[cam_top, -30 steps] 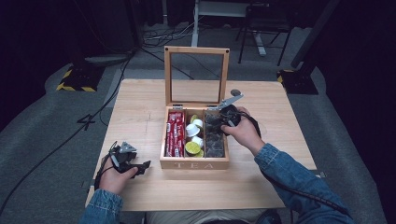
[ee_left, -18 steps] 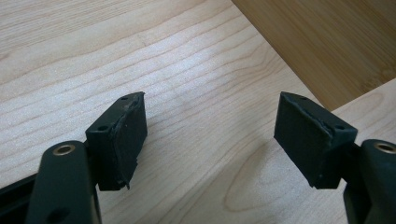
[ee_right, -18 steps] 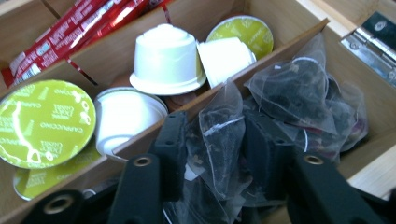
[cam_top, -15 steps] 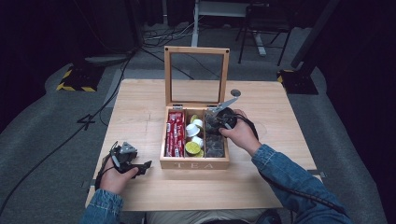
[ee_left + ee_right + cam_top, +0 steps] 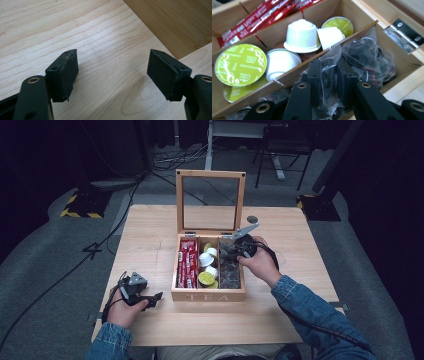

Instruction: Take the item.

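Observation:
A wooden tea box stands mid-table with its glass lid upright. Its left compartment holds red sachets. The middle one holds white and green-topped capsules. The right one holds dark packets in clear wrap. My right gripper reaches into the right compartment. Its jaws have just been closing and are shut on a clear-wrapped dark packet. My left gripper rests on the table left of the box, open with nothing between its pads.
The light wooden table has bare room to the left and right of the box. A small round hole lies behind the box's right corner. Dark floor with cables surrounds the table, and a chair stands at the back.
My right gripper has shifted slightly left and down into the box's right compartment and closed on a wrapped packet. The left gripper has stayed where it was.

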A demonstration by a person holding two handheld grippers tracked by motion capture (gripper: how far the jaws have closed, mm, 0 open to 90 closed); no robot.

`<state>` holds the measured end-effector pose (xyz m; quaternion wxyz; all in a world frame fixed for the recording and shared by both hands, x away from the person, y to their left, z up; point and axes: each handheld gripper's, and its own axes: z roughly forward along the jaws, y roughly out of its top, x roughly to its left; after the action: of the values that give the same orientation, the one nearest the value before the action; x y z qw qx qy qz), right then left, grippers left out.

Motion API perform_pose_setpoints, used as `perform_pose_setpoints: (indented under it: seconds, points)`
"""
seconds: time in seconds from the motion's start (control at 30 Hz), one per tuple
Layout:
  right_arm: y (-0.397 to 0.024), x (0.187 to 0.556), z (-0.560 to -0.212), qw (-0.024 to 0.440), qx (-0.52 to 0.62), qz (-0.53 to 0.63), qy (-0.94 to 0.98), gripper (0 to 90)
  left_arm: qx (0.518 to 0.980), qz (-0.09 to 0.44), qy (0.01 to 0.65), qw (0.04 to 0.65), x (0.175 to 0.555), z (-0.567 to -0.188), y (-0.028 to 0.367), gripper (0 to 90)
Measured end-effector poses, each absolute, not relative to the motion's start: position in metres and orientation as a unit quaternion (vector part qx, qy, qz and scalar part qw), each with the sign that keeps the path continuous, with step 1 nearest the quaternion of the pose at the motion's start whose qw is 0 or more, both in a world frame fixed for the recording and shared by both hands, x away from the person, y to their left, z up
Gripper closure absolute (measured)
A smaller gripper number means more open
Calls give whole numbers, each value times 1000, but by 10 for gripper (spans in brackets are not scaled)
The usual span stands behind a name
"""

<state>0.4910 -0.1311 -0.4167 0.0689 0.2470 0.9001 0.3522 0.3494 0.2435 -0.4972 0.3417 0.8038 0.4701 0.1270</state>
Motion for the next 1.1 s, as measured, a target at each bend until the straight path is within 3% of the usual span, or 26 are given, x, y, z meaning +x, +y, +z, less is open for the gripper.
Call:
perform_pose_setpoints:
  seconds: [1.1]
  points:
    - [-176,476,-360,81,253,451,852,749,826,156,421,341,352,-504,242,187]
